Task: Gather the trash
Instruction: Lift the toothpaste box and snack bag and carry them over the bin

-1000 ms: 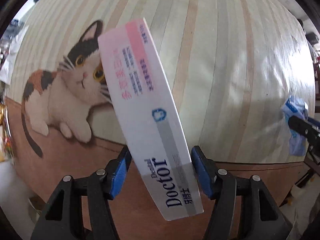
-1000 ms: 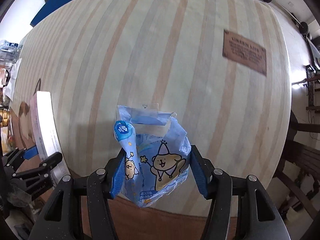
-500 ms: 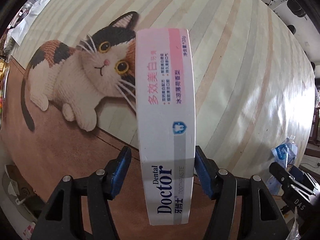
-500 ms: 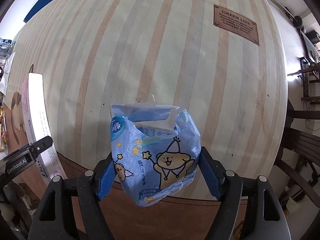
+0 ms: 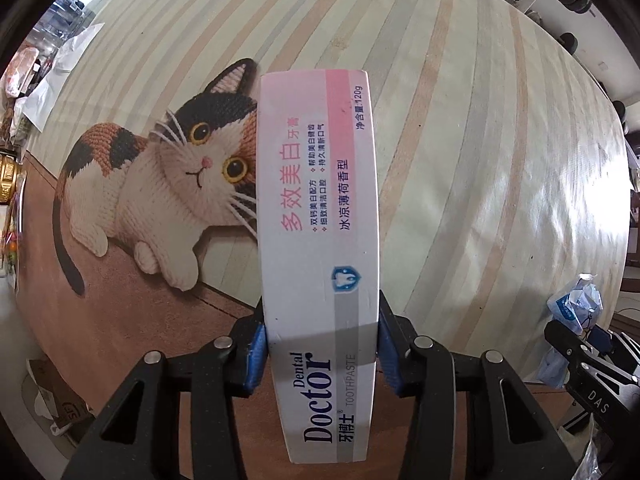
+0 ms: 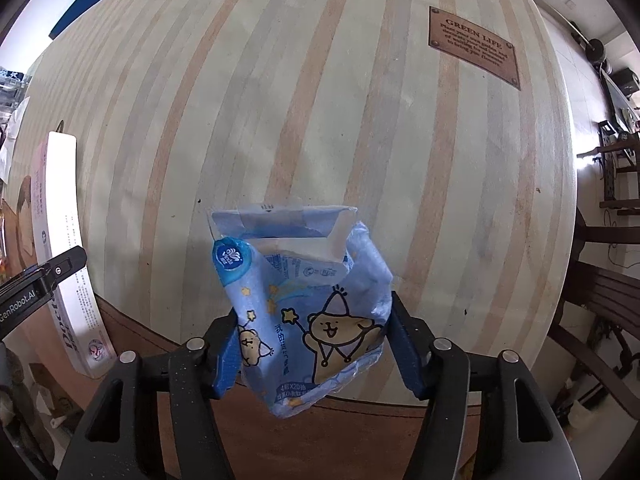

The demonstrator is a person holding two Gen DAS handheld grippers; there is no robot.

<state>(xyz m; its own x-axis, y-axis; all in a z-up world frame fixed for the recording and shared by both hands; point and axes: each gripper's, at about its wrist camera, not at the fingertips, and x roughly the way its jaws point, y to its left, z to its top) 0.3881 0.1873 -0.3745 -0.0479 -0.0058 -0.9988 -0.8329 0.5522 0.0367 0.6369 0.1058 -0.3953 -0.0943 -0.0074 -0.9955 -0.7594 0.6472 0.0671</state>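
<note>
My left gripper (image 5: 320, 344) is shut on a white and pink toothpaste box (image 5: 318, 216) printed "Dental Doctor", held lengthwise above the table. The box also shows in the right wrist view (image 6: 68, 248) at the far left. My right gripper (image 6: 312, 344) is shut on a crumpled blue tissue packet (image 6: 304, 304) with cartoon bears, held above the table's near edge. The packet and right gripper also show in the left wrist view (image 5: 576, 312) at the far right.
A round table with a striped cloth (image 6: 320, 100) lies below both grippers. A cat picture (image 5: 168, 184) is printed on it at the left, a brown "GREEN LIFE" plaque (image 6: 474, 46) at the far right. Clutter (image 5: 36, 80) and a dark chair (image 6: 600, 300) stand around it.
The toothpaste box has turned from tilted to straight along the left gripper's fingers. Both grippers have drawn back and up from the table. Both grips are unchanged.
</note>
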